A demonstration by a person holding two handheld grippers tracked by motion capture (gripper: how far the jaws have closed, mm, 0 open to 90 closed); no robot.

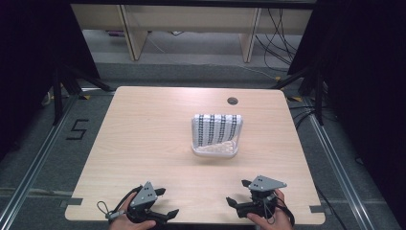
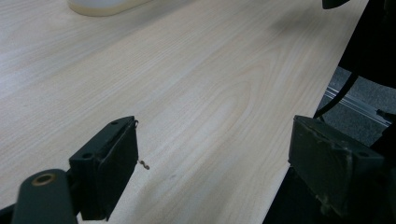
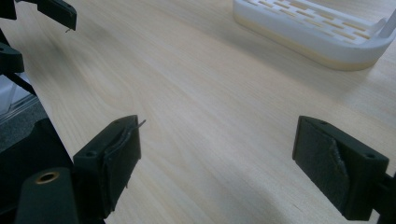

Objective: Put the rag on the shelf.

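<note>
Nothing has been picked up yet. The left claw and the right claw both sit low at the near edge of the bench, at about 7 and 5 o'clock. Each one has its jaws wide apart with nothing between them, and bare wood shows in the gap in both gripper views.

The rack is the thing nearest to them. It stands near the middle of the bench, a little toward 1 o'clock, well apart from both claws. It looks like a white tray with slots and a tall back wall. The flat tray part faces the person, toward 6 o'clock. Its long side runs from 9 to 3 o'clock.

I think all the work is still left: reach out, grab the rack, and move it.
</note>
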